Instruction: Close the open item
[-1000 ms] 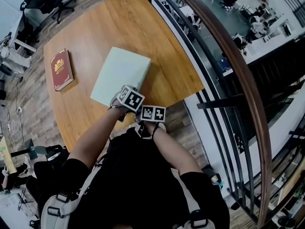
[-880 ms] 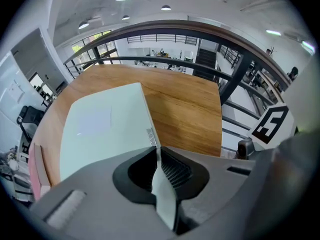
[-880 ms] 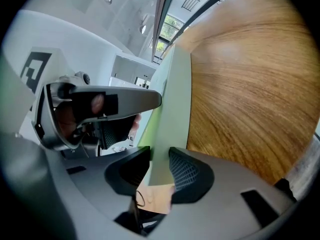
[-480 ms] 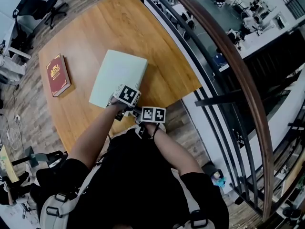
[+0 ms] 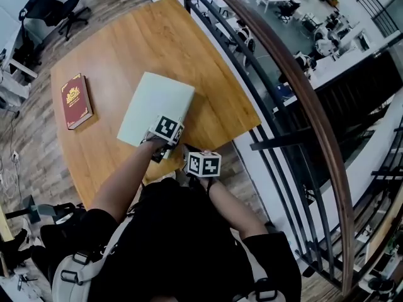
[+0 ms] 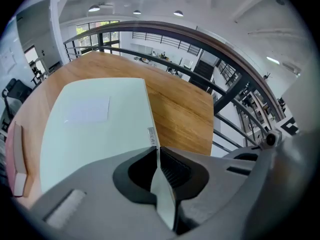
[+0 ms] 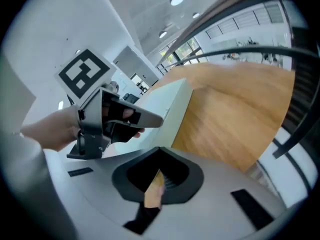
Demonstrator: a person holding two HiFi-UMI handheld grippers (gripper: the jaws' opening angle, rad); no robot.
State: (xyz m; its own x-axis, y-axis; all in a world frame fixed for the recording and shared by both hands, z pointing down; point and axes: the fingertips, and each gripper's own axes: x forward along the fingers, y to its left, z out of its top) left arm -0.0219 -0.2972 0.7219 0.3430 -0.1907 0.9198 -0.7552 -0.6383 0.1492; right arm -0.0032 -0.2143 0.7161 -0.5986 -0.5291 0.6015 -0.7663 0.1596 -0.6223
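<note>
The pale green book (image 5: 154, 106) is lying flat and shut on the round wooden bench (image 5: 208, 99), near its middle and reaching toward the 6 o'clock edge. Its cover is showing one paler rectangle and one small tag on the side edge.

Two books are lying on the bench. The second, a dark red book (image 5: 77, 100) with gold print, is sitting well apart at 9 o'clock of the green one.

Two hand-held grippers are showing. The left hand-held gripper (image 6: 156, 154) is pointing steeply down at the book's near corner, and its jaws are pinching the thin pale green edge. The right hand-held gripper (image 7: 159, 176) is hanging off the bench edge at 4 o'clock of the left one, tilted down less steeply. Its jaws have just been closing and are now standing together with nothing between them. Both forearms are reaching out from the person's body, close together.

A dark curved railing (image 5: 296, 87) is running past the bench at 3 o'clock.
</note>
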